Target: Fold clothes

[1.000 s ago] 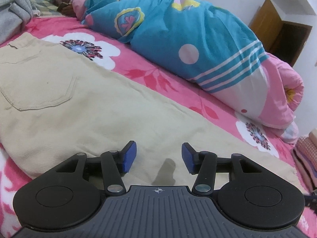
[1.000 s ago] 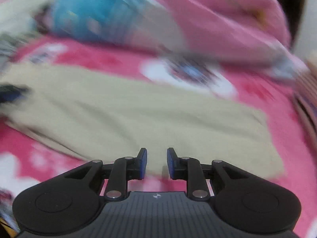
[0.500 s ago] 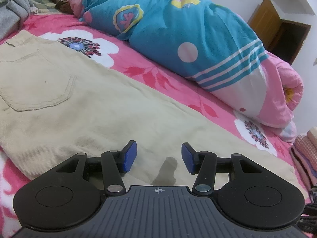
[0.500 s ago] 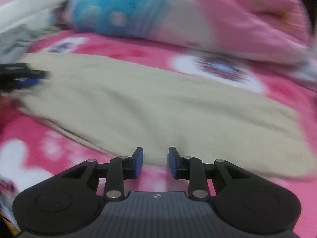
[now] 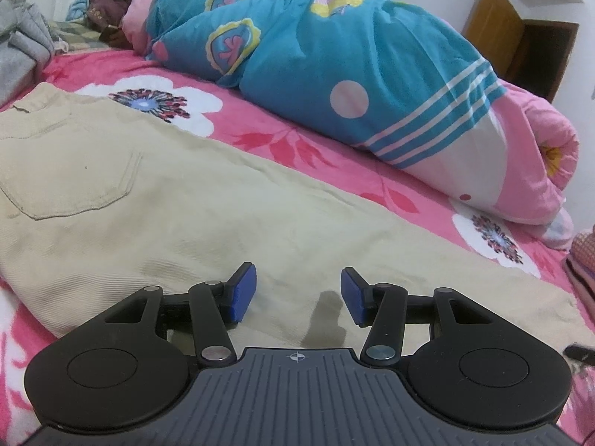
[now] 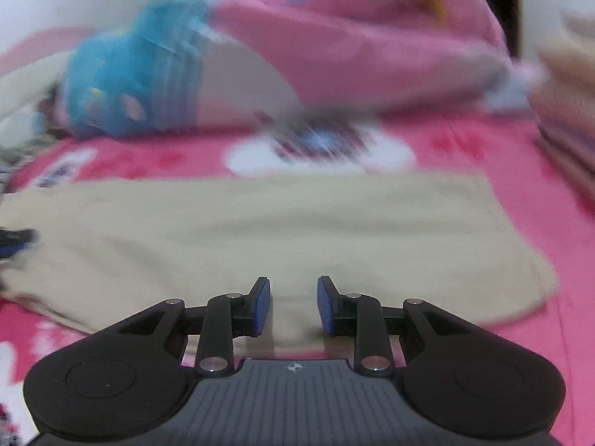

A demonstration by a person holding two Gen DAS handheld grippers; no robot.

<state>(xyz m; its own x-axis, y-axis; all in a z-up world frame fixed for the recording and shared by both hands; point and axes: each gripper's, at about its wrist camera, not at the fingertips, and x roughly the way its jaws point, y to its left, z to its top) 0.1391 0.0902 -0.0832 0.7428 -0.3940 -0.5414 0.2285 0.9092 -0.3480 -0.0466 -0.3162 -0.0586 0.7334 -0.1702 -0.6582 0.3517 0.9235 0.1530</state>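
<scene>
Where beige trousers lie flat, pink floral bedspread shows.

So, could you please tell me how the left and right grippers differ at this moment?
The left gripper has its jaws set wider apart; the right gripper has them narrower and closing. The left one is over the middle of the beige trousers; the right one is at their near edge, by the leg end. The left view is sharp, the right blurred. Both have blue pads, and neither grips the fabric.
</scene>
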